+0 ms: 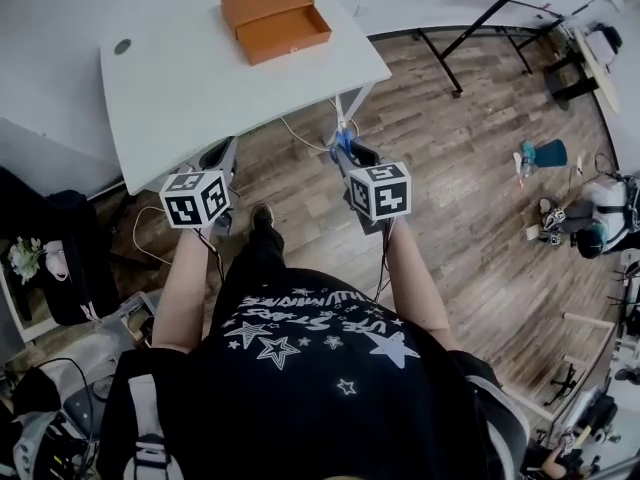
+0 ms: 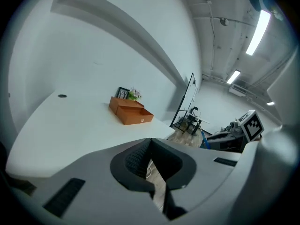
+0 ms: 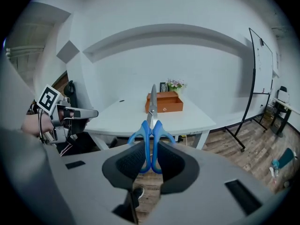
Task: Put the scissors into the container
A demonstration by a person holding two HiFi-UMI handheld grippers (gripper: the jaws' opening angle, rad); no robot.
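The left gripper (image 2: 151, 159) has its jaws together on nothing. The right gripper (image 3: 151, 159) is clamped on the blue handles of the scissors (image 3: 151, 121), so the pickup looks done, while the carry and release remain. Their long axis runs straight ahead of the jaws, with the closed blades pointing at the open orange box (image 3: 164, 102), well beyond on the white table (image 3: 117, 118).

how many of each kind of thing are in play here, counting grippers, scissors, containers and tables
grippers: 2, the left gripper with fingers together on nothing, the right gripper holding the scissors
scissors: 1, blue handles
orange container: 1, open, on the table
white table: 1
total: 5
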